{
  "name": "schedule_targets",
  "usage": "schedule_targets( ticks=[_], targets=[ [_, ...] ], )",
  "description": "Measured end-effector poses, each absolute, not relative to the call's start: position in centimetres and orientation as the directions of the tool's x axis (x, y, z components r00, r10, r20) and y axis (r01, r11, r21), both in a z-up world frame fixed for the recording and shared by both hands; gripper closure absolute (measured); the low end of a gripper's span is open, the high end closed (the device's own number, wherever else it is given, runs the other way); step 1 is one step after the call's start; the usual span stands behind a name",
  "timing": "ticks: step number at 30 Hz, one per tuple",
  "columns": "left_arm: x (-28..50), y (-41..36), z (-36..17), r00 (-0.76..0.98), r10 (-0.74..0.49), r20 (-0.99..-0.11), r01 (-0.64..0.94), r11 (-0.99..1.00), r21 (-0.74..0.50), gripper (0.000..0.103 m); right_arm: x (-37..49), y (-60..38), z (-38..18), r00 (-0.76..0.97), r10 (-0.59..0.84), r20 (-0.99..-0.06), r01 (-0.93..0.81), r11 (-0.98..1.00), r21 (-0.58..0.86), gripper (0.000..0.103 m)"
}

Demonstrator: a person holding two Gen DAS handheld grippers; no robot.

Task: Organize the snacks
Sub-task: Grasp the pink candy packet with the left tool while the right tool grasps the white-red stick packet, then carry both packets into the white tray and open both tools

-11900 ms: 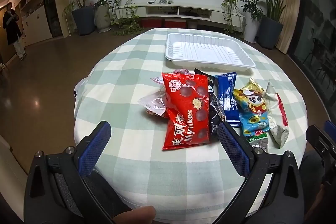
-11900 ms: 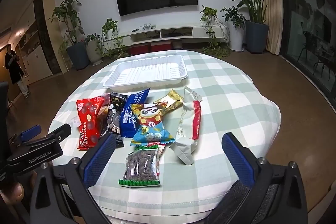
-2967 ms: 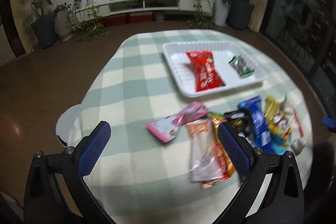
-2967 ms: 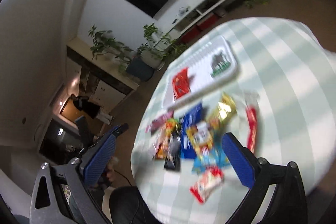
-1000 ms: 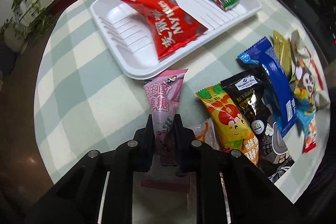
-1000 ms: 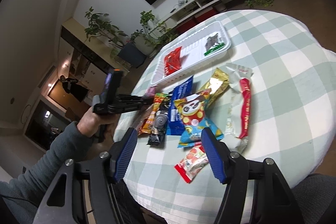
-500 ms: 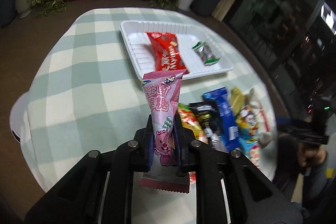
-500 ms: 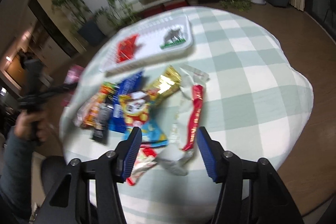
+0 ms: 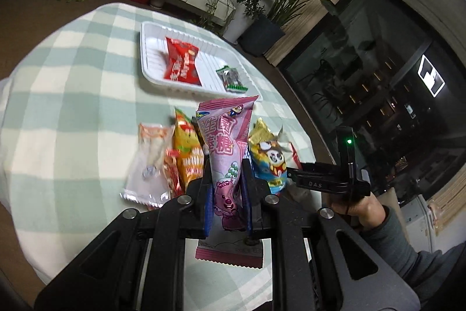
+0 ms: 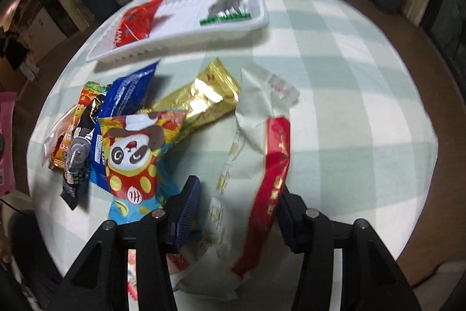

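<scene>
**Pink pack lifted, white pack between the other tongs**

The pink pack was pinched in the left tongs, which were pressed together on its lower part. It stood almost upright between the blue pads and was held above the bench, clear of the cloth. Its top edge pointed toward the tray.

The tray lay at the far side of the bench. In it were a red pack on the left and a small dark pack with a green edge on the right, well apart from each other.

Between the tray and the tongs, the other snacks lay close together on the checked cloth. In the left view a clear white pack was at the left, an orange pack just beside it, and a panda pack on the right.

In the right view, the right tongs pointed steeply down, and their jaws had just been closing. A white pack with a red band lay between them. The right pad seemed to be at the red band, but the left pad stood a little apart from the pack, so I cannot tell that it was gripped. The pack rested on the bench. To its left lay the panda pack, partly over a gold pack and a blue pack; a black pack lay at the far left of the group.

The person's right hand, in a grey sleeve, held the right tool at the bench's edge.
</scene>
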State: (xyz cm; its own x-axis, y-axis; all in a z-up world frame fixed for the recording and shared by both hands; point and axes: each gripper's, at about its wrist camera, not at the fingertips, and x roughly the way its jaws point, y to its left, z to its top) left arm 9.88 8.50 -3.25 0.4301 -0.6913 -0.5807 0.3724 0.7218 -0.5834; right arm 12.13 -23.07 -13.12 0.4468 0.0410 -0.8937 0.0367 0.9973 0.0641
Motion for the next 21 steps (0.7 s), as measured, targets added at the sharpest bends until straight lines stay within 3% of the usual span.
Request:
schedule_targets(
  ticks=[4,8,15,21],
  targets=[
    [9.3,8.2,-4.3,0.419,-0.701,-0.577,0.357,0.712,-0.605,0.089,11.9,-22.6,-13.1,0.461,-0.003,-0.887,0.018,1.000,0.006,0.061],
    [9.1,7.7,-4.9,0.411,-0.709,-0.573,0.350,0.703,-0.619,0.089,11.9,-22.7,-12.9,0.479,-0.018,-0.878,0.020,1.000,-0.010,0.084],
    [8.7,8.2,-5.0,0.413,-0.712,-0.567,0.342,0.699,-0.628,0.089,11.9,-23.6,-12.6,0.489,0.009,-0.872,0.054,0.998,0.041,0.086],
    [9.4,9.1,-4.9,0.426,-0.707,-0.565,0.327,0.703,-0.632,0.089,11.1,-26.2,-11.0,0.559,0.116,-0.821,0.125,0.967,0.222,0.086]
  ],
)
